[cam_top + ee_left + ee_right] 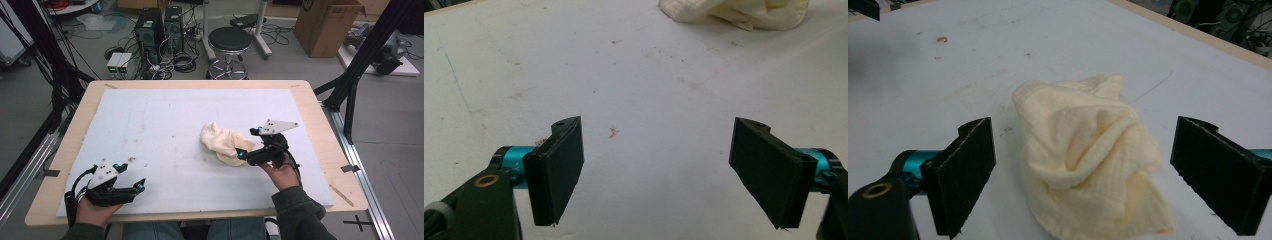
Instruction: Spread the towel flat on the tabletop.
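A crumpled cream cloth lies a little right of the middle of the white mat. My right gripper is open at the cloth's right edge. In the right gripper view the cloth bulges up between the two black jaws, which stand wide apart on either side of it without touching. My left gripper rests open near the front left of the mat, nothing between its jaws. In the left gripper view its open jaws frame bare stained mat, with the cloth far off at the top.
The mat covers a wooden table. Beyond the far edge stand a black stool, computer towers with cables, and a cardboard box. Black frame struts rise at the right.
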The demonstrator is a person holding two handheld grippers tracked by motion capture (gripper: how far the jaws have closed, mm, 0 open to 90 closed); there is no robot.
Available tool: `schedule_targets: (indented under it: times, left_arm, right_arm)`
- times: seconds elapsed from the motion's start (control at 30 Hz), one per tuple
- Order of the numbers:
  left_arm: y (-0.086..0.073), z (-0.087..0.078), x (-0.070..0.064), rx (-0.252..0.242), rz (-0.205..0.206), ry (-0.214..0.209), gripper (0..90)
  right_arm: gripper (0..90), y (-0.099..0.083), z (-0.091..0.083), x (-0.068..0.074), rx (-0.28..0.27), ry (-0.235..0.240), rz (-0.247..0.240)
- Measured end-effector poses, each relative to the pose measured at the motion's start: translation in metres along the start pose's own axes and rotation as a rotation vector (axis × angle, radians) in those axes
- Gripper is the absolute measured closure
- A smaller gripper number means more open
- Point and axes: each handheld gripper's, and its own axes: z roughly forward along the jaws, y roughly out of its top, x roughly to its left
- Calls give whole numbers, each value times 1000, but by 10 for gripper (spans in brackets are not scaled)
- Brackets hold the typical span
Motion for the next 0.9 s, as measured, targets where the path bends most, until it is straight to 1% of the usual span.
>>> schedule_targets:
  times: [0.03, 0.07, 0.1, 0.13, 0.17, 0.23, 0.27, 0.3, 0.33, 0.37, 0.4, 0.43, 0.47, 0.57, 0.6, 0.7, 0.73, 0.77, 0.87, 0.9]
  left_arm:
    - [0, 1, 0, -2, -2, 0, 224]
    - [0, 1, 0, 0, 2, 0, 224]
    - [1, 1, -1, 1, 1, -4, 224]
    - [1, 1, -1, 1, 1, -4, 224]
    - [1, 2, -1, -4, 0, -9, 224]
    - [1, 3, -1, 1, 3, -8, 224]
    - [1, 3, -1, -1, 1, -10, 224]
    - [1, 3, -1, -1, 1, -10, 224]
    - [1, 4, -2, 1, 3, -12, 224]
    - [1, 4, -1, 2, 4, -13, 224]
    - [1, 4, -1, 2, 4, -13, 224]
    - [1, 5, -1, 0, 3, -14, 224]
    - [2, 5, -1, 1, 4, -14, 224]
    - [2, 5, -1, 1, 2, -16, 224]
    - [1, 5, 0, 5, 8, -13, 224]
    - [2, 6, 0, 5, 6, -14, 224]
    - [2, 6, 0, 5, 6, -14, 225]
    - [2, 6, 0, 4, 4, -15, 224]
    - [2, 6, -1, 4, 5, -16, 224]
    - [2, 6, -1, 5, 8, -19, 224]
  right_arm:
    - [100, 1, 5, 0, 5, 3, -3]
    - [101, 1, 15, 1, 18, 5, -18]
    - [104, 1, 20, 1, 31, 6, -17]
    - [104, 1, 20, 1, 31, 6, -17]
    - [104, 1, 29, 1, 50, 12, -13]
    - [106, 0, 38, 1, 63, 21, -8]
    - [121, 0, 42, 1, 66, 28, -1]
    - [163, -1, 46, 1, 69, 43, 2]
    - [170, -2, 49, 0, 67, 55, 5]
    - [170, -4, 53, -1, 69, 50, 11]
    - [170, -5, 57, -2, 83, 42, 21]
    - [170, -5, 57, -2, 83, 42, 21]
    - [202, -7, 65, -5, 102, 42, 26]
    - [255, -10, 75, -5, 135, 30, 10]
    - [278, -10, 77, -6, 144, 23, 2]
    - [344, -12, 81, -8, 171, 8, -6]
    - [344, -12, 81, -8, 171, 8, -6]
    - [372, -14, 84, -9, 197, -1, -1]
    - [431, -16, 88, -11, 227, -12, -12]
    - [456, -16, 88, -10, 232, -18, -7]
